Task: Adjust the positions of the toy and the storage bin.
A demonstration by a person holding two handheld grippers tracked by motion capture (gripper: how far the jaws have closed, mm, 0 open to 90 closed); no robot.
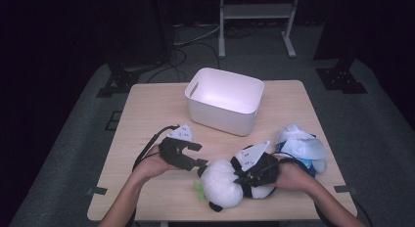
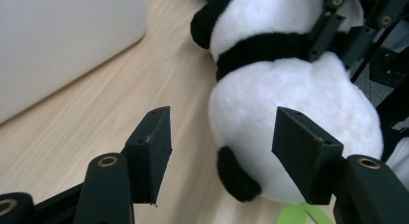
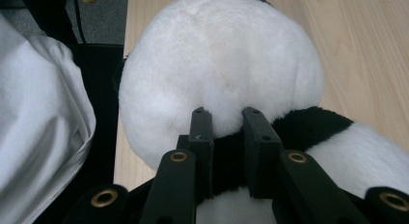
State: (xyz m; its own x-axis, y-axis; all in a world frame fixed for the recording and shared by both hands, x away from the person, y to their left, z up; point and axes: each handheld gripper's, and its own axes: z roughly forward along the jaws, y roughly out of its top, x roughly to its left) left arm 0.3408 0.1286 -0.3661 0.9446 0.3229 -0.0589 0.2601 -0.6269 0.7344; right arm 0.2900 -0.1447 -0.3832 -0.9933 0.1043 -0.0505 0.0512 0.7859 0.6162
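My right gripper (image 1: 244, 179) is clamped on the plush panda (image 1: 230, 184); in the right gripper view its jaws pinch the black band between the panda's head and body (image 3: 219, 79), pads pressed into the fur. The panda lies on the wooden table (image 1: 147, 109) near the front edge, on its side, with a green bit sticking out at its lower left in the high view. My left gripper (image 1: 195, 154) sits just left of the panda with its jaws spread and nothing between the pads; in the left gripper view the panda's white body (image 2: 289, 93) is just beyond the right-hand jaw and I can't tell whether that pad brushes the fur.

The white plastic bin (image 1: 221, 117) stands behind the panda, towards the middle of the table, upright and well apart from both grippers. What I can see of its inside looks bare, pale walls and floor. Its side wall (image 2: 62, 40) shows in the left gripper view, resting on the wood.

To the right of the panda, a second soft toy, white and blue (image 1: 301, 146), lies on the table just beside my right hand
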